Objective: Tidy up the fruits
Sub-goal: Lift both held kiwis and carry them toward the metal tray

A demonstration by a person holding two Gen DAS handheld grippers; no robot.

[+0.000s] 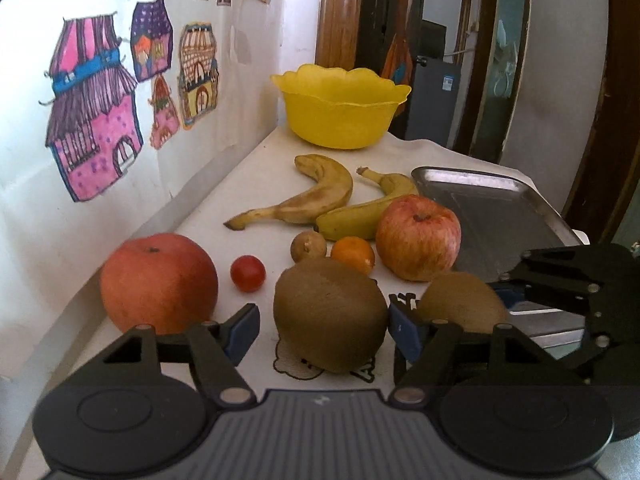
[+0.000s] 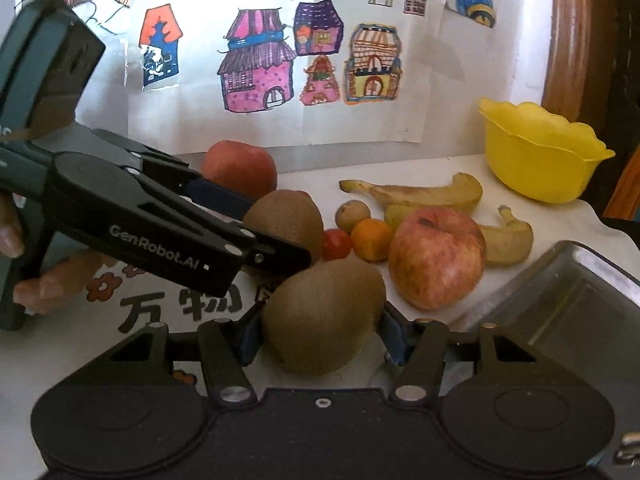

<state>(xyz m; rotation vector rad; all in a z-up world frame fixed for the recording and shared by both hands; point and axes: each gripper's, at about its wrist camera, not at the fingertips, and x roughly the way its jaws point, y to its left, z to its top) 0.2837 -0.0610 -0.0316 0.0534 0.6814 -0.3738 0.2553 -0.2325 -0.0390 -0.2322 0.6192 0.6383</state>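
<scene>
A scalloped yellow plastic bowl [image 1: 340, 108] and a rectangular steel tray [image 1: 492, 216] are seen empty. A fuzzy brown kiwi [image 2: 320, 316] is gripped by the right tongs [image 2: 320, 332]; another kiwi [image 1: 328, 316] is straddled by the open left tongs [image 1: 320, 324].

- The place is a home, a lived-in family room.
- Hand-coloured children's drawings [image 2: 256, 68] of houses are stuck across the white wall.
- A worktop [image 1: 256, 168] under a white printed cloth carries loose fruit, a yellow plastic bowl [image 1: 340, 108] and a metal tray [image 1: 492, 216].
- Beside it stand a wooden door frame [image 1: 340, 12] and a dark doorway into another room.
</scene>
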